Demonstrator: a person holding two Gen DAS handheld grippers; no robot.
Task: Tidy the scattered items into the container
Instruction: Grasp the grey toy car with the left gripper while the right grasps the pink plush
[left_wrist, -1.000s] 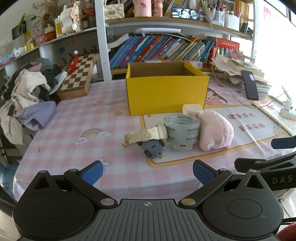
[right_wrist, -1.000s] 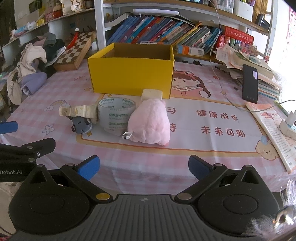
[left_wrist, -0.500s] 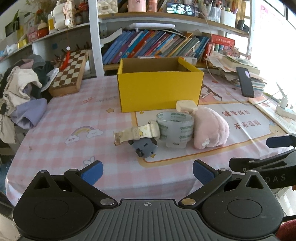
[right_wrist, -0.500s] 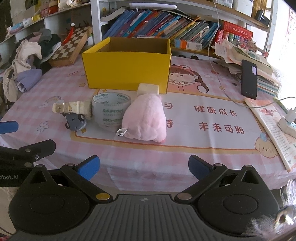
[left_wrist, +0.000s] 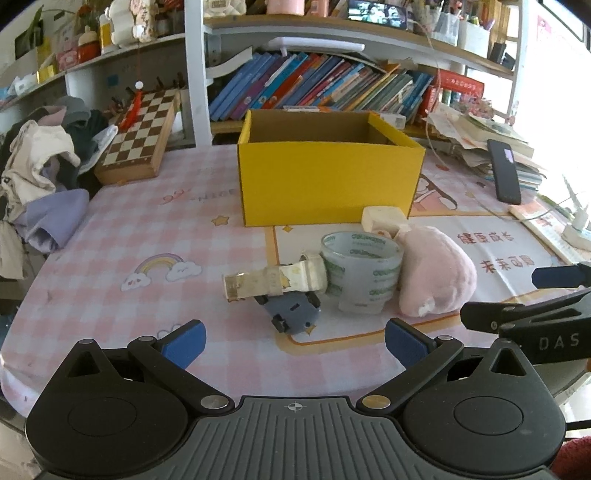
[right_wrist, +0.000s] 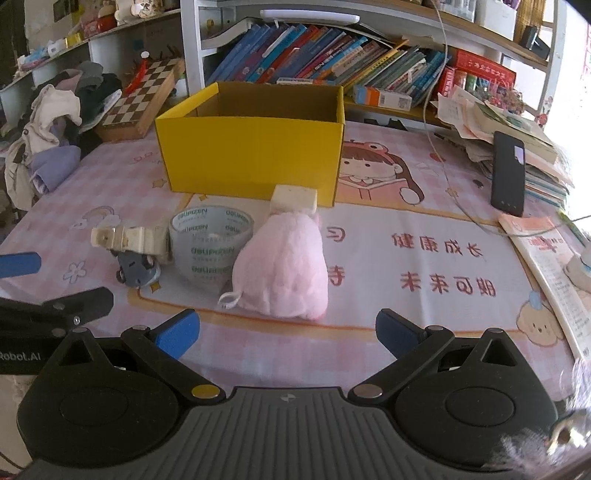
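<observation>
Pink plush (right_wrist: 284, 264): lay dead ahead of right claw (right_wrist: 284, 332), nearer than left claw (left_wrist: 295, 341); both claws gaped wide, empty.

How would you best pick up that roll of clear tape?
Probably from above: one finger inside the hole, one outside, pinching the near wall of the tape roll. It lies flat with its hole up, and the pink plush toy crowds its right side.
</observation>
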